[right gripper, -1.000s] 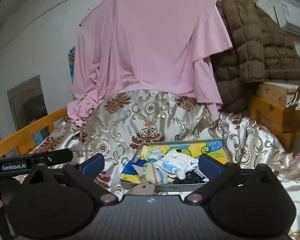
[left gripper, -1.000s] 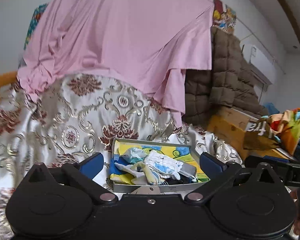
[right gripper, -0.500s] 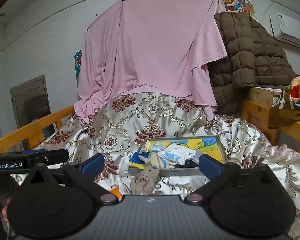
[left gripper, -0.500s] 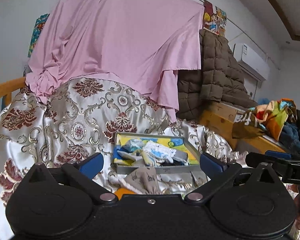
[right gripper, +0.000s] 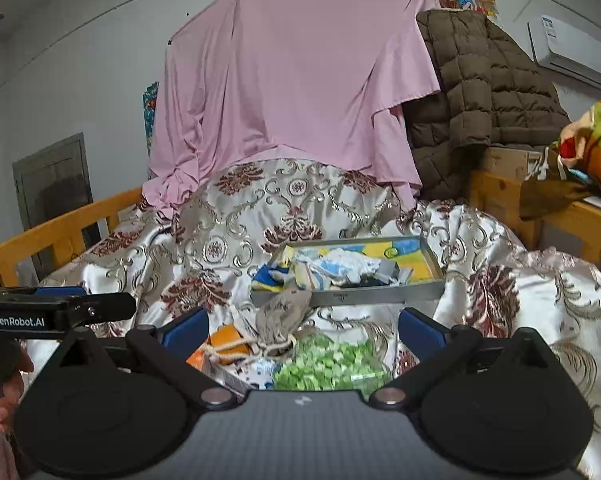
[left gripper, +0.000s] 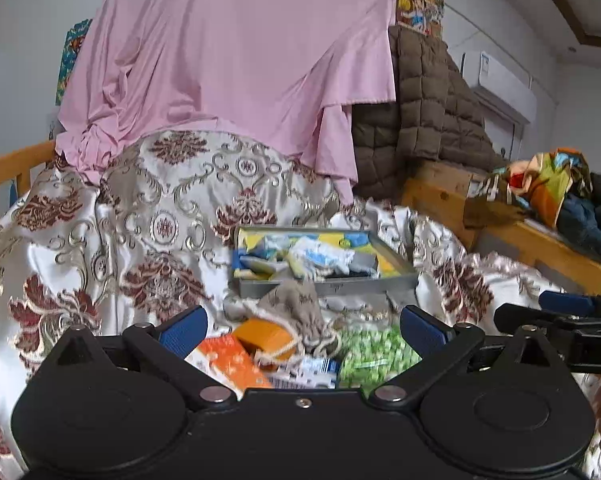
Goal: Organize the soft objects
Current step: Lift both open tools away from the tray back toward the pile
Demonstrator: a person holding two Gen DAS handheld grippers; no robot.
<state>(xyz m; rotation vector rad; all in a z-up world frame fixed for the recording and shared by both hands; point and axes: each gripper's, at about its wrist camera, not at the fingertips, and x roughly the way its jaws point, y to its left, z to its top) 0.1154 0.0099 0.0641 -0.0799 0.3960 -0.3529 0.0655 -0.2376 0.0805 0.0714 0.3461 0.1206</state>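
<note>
A grey tray [left gripper: 328,285] [right gripper: 380,296] lies on the patterned bedspread and holds several crumpled soft cloths [left gripper: 320,256] [right gripper: 340,266]. In front of it lie a beige drawstring pouch [left gripper: 296,308] [right gripper: 280,316], an orange item [left gripper: 264,338] [right gripper: 224,340] and a green patterned bag [left gripper: 374,354] [right gripper: 332,368]. My left gripper [left gripper: 302,328] is open and empty above these loose items. My right gripper [right gripper: 302,328] is open and empty, beside the left one, whose side shows at the left edge [right gripper: 56,312].
A gold and maroon bedspread [left gripper: 160,216] covers the bed. A pink sheet [left gripper: 236,64] hangs behind, beside a brown quilted jacket [left gripper: 424,120]. Wooden bed rails [right gripper: 60,224] stand left. A wooden shelf [left gripper: 540,240] with colourful clothes stands right.
Both grippers have pulled back from the tray and away from the bed. The pouch, orange item and green bag in front of the tray have come into view. Both stay open.
</note>
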